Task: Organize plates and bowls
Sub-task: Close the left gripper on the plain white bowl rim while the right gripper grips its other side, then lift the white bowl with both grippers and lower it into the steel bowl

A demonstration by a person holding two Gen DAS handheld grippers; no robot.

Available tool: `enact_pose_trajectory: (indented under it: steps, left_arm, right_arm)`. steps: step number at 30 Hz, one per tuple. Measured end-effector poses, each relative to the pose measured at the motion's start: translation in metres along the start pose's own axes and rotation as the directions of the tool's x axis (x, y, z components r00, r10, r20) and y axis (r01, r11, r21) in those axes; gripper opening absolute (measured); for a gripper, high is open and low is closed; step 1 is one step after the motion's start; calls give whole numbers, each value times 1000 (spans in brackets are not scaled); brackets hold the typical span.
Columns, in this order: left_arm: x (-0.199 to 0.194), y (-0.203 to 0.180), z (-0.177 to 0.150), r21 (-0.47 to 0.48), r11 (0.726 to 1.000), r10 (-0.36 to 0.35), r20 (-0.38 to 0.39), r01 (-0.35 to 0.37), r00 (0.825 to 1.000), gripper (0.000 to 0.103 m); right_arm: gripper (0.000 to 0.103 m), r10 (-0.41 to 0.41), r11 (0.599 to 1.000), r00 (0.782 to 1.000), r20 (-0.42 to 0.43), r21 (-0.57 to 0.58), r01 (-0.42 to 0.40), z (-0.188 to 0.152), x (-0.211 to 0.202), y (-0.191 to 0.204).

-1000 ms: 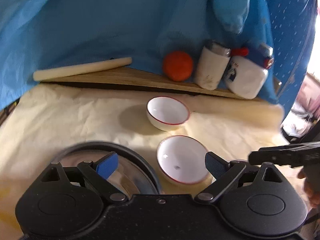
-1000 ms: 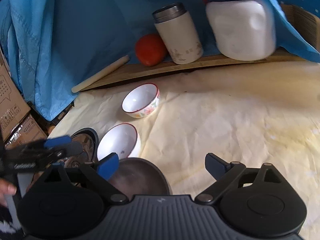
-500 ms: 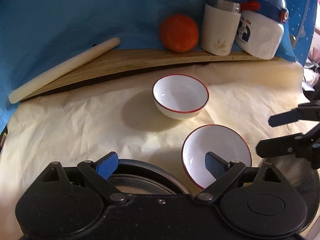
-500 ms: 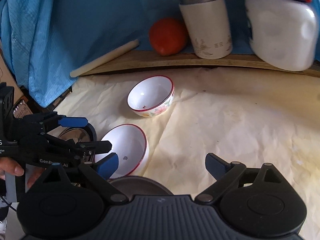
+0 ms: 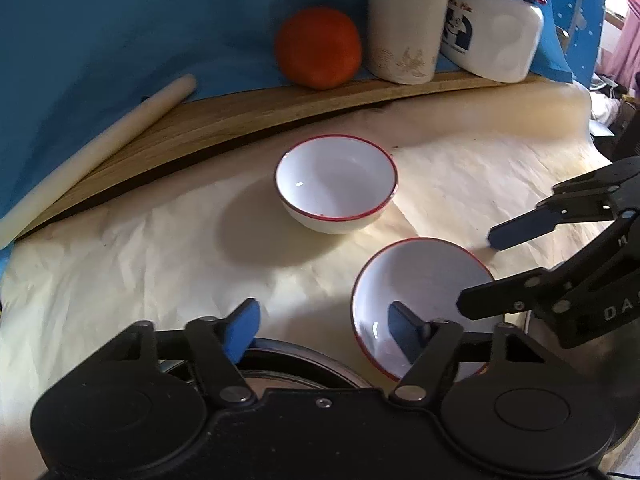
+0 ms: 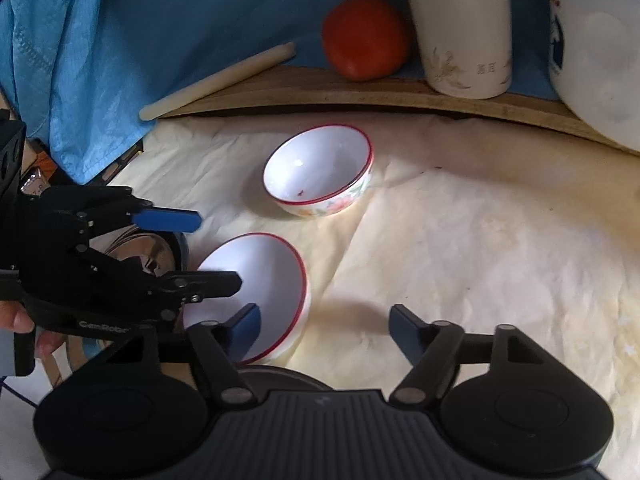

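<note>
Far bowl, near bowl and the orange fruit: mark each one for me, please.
far bowl (image 5: 336,184), left wrist view, white inside of the bowl.
near bowl (image 6: 260,276), right wrist view, white inside, clear of the fingers.
orange fruit (image 5: 318,48), left wrist view, middle of its skin.

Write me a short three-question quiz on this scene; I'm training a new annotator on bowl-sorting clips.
1. True or false: the near bowl and the far bowl are stacked together.
2. Multiple choice: what stands between the orange fruit and the white jug on the wooden board? A) a beige canister B) a glass C) a spoon
3. Fill in: both the left gripper and the right gripper are ____ and hold nothing.

Key: 1 false, they sit apart on the cream paper. 2 A, the beige canister. 3 open.
</note>
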State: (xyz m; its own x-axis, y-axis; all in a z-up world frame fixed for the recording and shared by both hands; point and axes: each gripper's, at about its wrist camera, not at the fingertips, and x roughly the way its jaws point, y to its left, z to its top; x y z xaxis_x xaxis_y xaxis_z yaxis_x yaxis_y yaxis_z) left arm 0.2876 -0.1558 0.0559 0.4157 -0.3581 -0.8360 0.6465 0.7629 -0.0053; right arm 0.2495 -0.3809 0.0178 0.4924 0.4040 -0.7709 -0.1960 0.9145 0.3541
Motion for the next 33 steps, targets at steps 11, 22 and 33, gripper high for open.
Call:
enact_pose_trajectory:
  steps: [11,22,33]
  left_arm:
    - [7,-6,2,-6,996,-85,-44,85,995,15]
    - [2,-4,7,-88,994,-60,-18,59,998,7]
    - [-26,-15,22,-138,988,-53,80,64,995,4]
  right_arm:
    - [21,93,995,995,-25,45,-92,5,9,-6]
    - [9,90,988,996,17,126,-92,5,7,-15]
    - [8,50,988,991,127,137,-68,7,-29,-21]
